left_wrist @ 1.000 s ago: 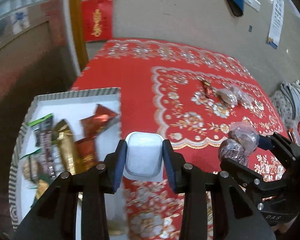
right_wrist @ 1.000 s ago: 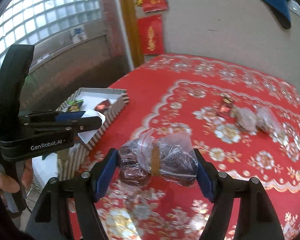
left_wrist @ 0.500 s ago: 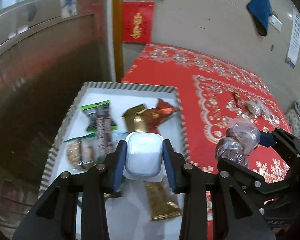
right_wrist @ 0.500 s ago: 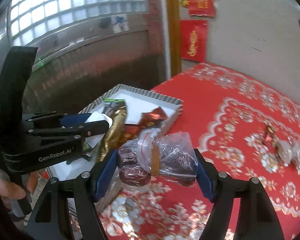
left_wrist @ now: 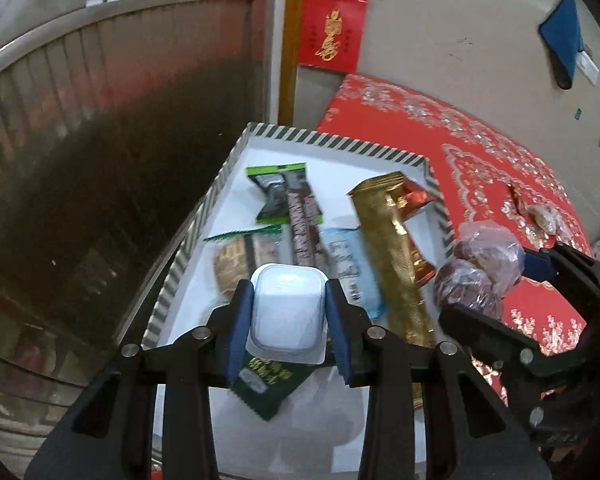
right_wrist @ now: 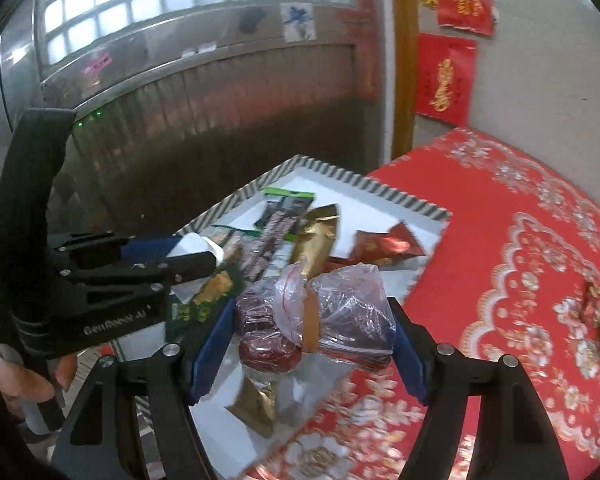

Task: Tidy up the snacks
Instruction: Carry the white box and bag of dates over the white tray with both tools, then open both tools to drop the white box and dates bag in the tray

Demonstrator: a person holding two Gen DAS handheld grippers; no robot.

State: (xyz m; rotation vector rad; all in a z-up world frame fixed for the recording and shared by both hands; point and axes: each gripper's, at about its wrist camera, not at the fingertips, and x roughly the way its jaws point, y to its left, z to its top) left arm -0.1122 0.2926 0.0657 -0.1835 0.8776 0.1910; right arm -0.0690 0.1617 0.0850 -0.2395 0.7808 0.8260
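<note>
My left gripper point(left_wrist: 287, 316) is shut on a white plastic cup snack point(left_wrist: 286, 312) and holds it above the white tray with a striped rim point(left_wrist: 332, 144). My right gripper point(right_wrist: 310, 328) is shut on a clear bag of dark red dates point(right_wrist: 320, 316), over the tray's right edge; the bag also shows in the left wrist view point(left_wrist: 476, 268). The tray holds several packets: a long gold one point(left_wrist: 392, 248), a green-edged one point(left_wrist: 280, 196), a red one point(right_wrist: 388, 244) and a dark green one point(left_wrist: 264, 384).
The tray sits at the left edge of a red patterned tablecloth point(right_wrist: 520, 220). A few loose wrapped snacks point(left_wrist: 540, 216) lie farther right on the cloth. A dark metal wall point(left_wrist: 100, 140) stands left of the tray. Red paper hangings point(left_wrist: 332, 24) are on the back wall.
Both grippers have swung left from over the tablecloth to over the tray, each still shut on its snack. The tray now fills the middle of both views.
</note>
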